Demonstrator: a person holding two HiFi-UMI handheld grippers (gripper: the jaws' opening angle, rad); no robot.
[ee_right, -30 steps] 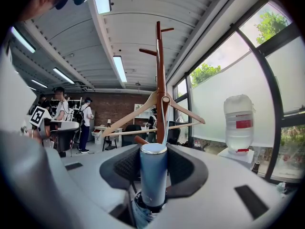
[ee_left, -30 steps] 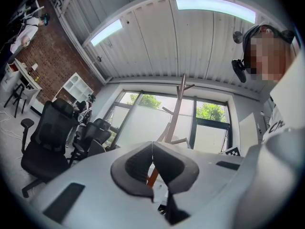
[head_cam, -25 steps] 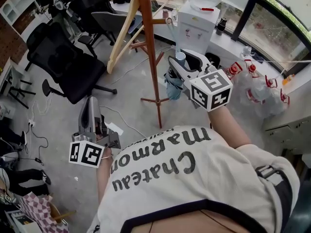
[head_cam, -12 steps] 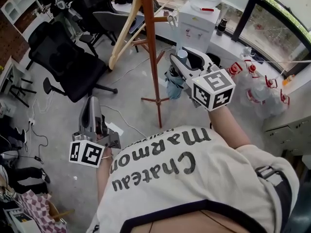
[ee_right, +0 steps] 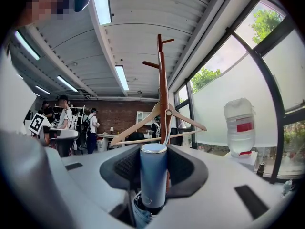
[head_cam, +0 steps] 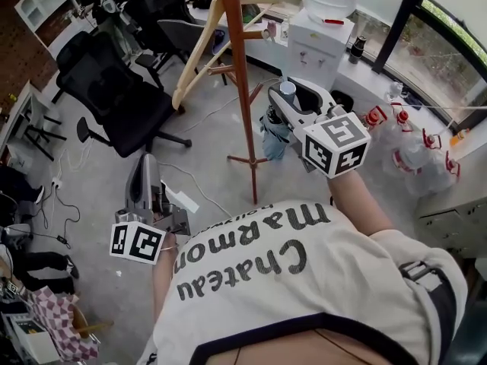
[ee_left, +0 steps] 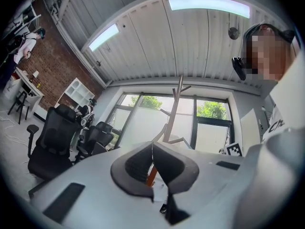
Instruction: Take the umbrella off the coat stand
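Your right claw [ee_right: 153, 162] is clamped on the smooth blue handle [ee_right: 153, 185] of the folded umbrella [head_cam: 274, 134]. It holds the umbrella upright, canopy hanging below, just beside the pole of the coat stand [head_cam: 242, 90]. You cannot tell whether a strap links it to a peg. Your left claw [ee_left: 152, 149] is closed on nothing and held low, well apart from the stand.

Expect a light load. The handle is stiff and probably slippery; the canopy is soft and free to swing. Grip the handle at its middle. The stand looks slender and may tip if snagged.

The floor [head_cam: 205, 131] is bare concrete. An office chair [head_cam: 114, 90], a wooden hanger [head_cam: 199, 48] on the stand and a water dispenser [head_cam: 323, 40] stand near.
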